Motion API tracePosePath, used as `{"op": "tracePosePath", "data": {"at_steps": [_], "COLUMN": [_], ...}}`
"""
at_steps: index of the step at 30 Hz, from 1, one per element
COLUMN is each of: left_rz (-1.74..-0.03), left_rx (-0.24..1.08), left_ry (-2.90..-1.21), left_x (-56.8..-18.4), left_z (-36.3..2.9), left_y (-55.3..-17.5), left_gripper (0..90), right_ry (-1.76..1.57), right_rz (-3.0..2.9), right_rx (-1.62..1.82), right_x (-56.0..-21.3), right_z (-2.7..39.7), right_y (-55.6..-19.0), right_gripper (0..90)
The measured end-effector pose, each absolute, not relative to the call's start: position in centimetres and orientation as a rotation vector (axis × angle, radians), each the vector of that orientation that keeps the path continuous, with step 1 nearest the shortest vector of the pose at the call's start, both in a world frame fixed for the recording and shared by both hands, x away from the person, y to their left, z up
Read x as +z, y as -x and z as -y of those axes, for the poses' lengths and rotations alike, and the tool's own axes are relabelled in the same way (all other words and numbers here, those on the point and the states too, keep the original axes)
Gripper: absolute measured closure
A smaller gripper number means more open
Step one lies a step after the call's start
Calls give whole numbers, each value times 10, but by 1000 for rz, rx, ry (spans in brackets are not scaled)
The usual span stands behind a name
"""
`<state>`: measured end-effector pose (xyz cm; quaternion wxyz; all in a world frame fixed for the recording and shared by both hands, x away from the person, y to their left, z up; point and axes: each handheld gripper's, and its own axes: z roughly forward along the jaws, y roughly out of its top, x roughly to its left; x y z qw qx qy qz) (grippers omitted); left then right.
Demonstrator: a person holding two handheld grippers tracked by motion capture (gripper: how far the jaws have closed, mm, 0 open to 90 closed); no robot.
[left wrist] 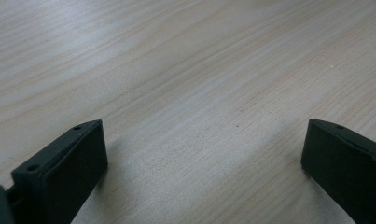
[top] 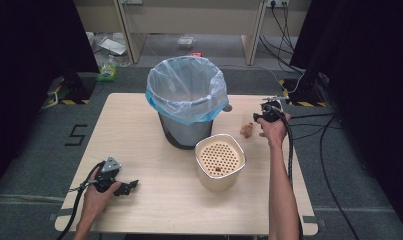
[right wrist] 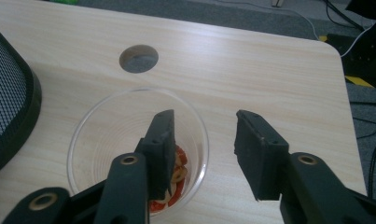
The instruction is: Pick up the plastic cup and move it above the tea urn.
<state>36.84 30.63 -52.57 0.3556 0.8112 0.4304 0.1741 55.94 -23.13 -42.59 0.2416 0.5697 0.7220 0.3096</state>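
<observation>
1. The right gripper (right wrist: 202, 156) has its jaws apart. One jaw reaches down inside a clear plastic cup (right wrist: 94, 126) and the other stands outside its rim, so the near cup wall sits between them with nothing pressed on it yet.
2. In the right gripper view, the cup lies straight ahead of and below the jaws. At its bottom are small red and pale food scraps (right wrist: 176, 179), just under the inner jaw.
3. Beyond the cup, ahead of the same jaws, is a round cable hole (right wrist: 139, 59) in the light wood table (right wrist: 251, 60). To the jaws' left stands the black mesh wall of a waste bin (right wrist: 8, 98).
4. In the high view, the right gripper (top: 267, 113) is held in the person's right hand (top: 274, 131), near the table's far right edge, just beside the bin (top: 186, 97) lined with a pale blue bag.
5. A cream container with a perforated top (top: 220, 161) stands on the person's side of the right gripper, near the bin.
6. The left gripper (left wrist: 204, 163) is spread wide just over bare wood, with nothing between its jaws.
7. In the high view, the left gripper (top: 120, 186) sits low at the near left of the table, in the person's left hand (top: 98, 192), well apart from the cup and bin.
</observation>
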Motion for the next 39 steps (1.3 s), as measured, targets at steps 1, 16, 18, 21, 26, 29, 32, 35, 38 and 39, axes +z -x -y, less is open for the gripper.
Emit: {"op": "tracePosePath", "data": {"at_steps": [1, 16, 18, 21, 26, 29, 32, 35, 38, 39], "left_rz": [-1112, -1112, -1112, -1112, -1111, -1112, -1112, -1112, -1112, -1112], "left_rx": [450, 450, 450, 450, 450, 450, 450, 450, 449, 450], "left_ry": [-2096, -2096, -2096, -2096, -2096, -2096, -2096, -2095, -2096, -2096], "left_x": [-526, -526, -526, -526, -526, -526, -526, -526, -526, -526], "left_z": [-306, -306, -306, -306, -306, -306, -306, -306, -306, -306], "left_y": [-368, -368, -368, -368, -368, -368, -368, -368, -368, -368], "left_gripper": [0, 0, 0, 0, 0, 0, 0, 0, 0, 0], "right_ry": [-1553, -1544, -1537, -1514, -1430, -1399, -1372, -1332, -1303, -1269], "right_rz": [-1984, -2033, -2025, -2031, -2013, -2005, -1985, -1964, -1957, -1947], "right_rx": [845, 828, 840, 860, 907, 914, 926, 961, 974, 999], "right_x": [-428, -443, -443, -442, -435, -431, -423, -412, -406, -399], "right_z": [231, 229, 229, 227, 225, 225, 226, 228, 228, 229], "right_y": [-560, -556, -556, -553, -547, -544, -540, -532, -528, -523], "right_gripper": [610, 770, 804, 822, 859, 859, 860, 859, 859, 860]}}
